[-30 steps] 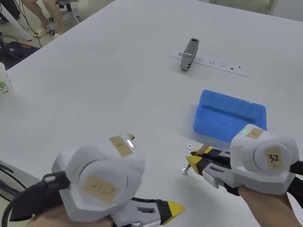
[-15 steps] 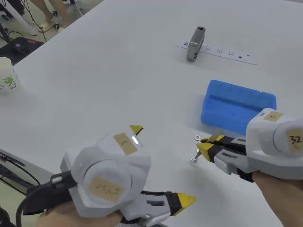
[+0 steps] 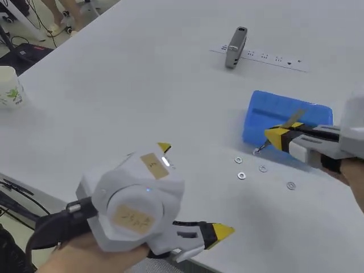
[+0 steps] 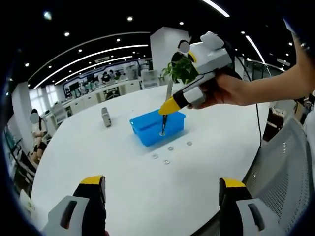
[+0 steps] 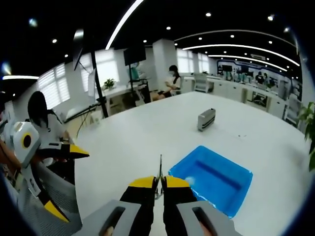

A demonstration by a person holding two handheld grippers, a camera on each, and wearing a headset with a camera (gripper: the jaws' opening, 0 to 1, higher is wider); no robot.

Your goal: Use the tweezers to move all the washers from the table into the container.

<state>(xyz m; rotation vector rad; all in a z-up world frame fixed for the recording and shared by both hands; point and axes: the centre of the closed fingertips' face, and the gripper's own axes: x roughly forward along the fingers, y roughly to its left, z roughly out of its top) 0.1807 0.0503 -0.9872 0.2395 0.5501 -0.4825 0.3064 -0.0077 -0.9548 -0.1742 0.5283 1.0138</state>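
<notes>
- The right gripper [image 3: 276,136] was over on the right side of the table [image 3: 142,85], jaws squeezed tight on the tweezers [image 4: 163,124].
- The tweezers stuck out past the yellow tips and angled down. In the right gripper view the two arms looked pressed together into one thin line.
- There was a tiny speck right at the tweezer tip, but honestly it was too small to tell if that was a washer pinched in there or not.
- The tip sat right by the near-left corner of the blue container [image 3: 250,131]. Couldn't tell whether it was over the rim or just in front of the wall.
- Four washers [image 3: 242,176] lay loose on the table just near of the container, scattered close together, none touching.
- The left gripper [image 3: 193,189] was down at the near-left, well apart from the washers, jaws spread wide with nothing between them.
- At the far side a white power strip [image 3: 273,59] lay flat, with a small grey box [image 3: 234,48] sitting on its left end.
- A paper cup [image 3: 8,88] stood way off at the left edge of the table.
</notes>
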